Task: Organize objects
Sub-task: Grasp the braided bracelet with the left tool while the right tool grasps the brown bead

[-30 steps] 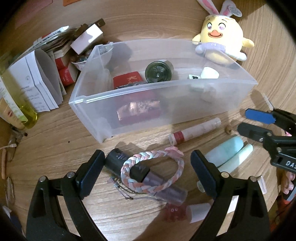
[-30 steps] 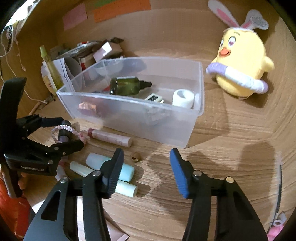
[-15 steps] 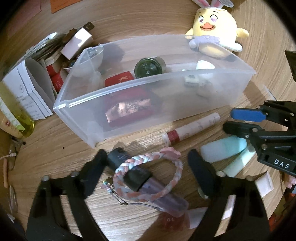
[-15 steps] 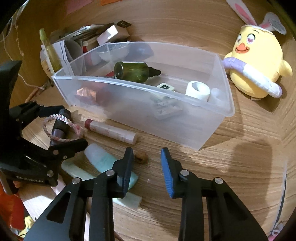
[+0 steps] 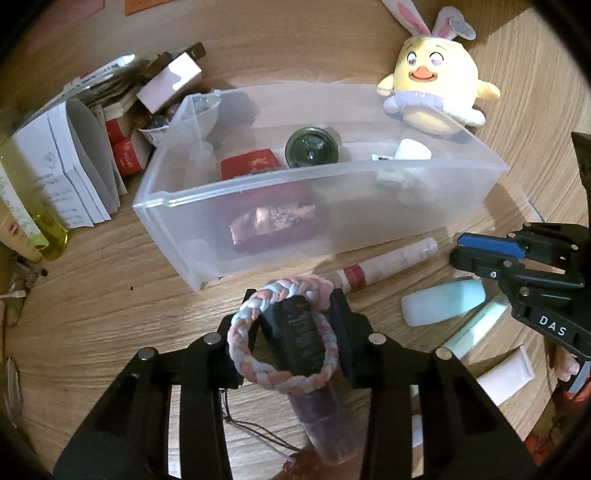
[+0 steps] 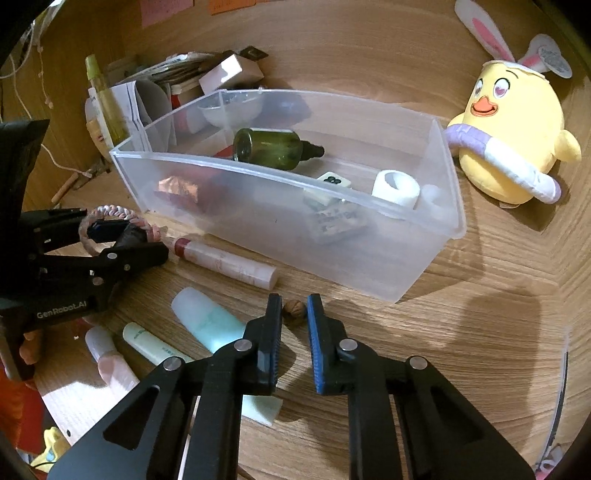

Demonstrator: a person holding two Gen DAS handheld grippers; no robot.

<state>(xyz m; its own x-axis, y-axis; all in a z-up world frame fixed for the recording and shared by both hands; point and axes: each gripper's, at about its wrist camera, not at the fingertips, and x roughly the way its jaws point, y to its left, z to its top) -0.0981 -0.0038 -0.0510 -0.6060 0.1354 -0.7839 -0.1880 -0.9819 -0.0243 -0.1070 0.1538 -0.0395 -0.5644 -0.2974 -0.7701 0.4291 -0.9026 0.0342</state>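
The scene is set on a light wood-grain tabletop [image 6: 480,332]. A wood-grain back panel [image 6: 351,44] is seen behind it, to which coloured paper notes [image 6: 166,9] are fixed. Soft shadows are cast across the tabletop under warm, dim lighting.

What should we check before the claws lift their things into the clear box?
1. Left claw closed on the dark bottle: ok; it has just been closing, with the bottle between its fingers.
2. Braided bracelet free of the grip: not ok, it loops around the bottle.
3. Right claw holding the small brown nut: ok, it has just closed on the nut.
4. Room in the clear box: ok, bare floor between the items.
5. Pink tube out of the way: cannot tell.
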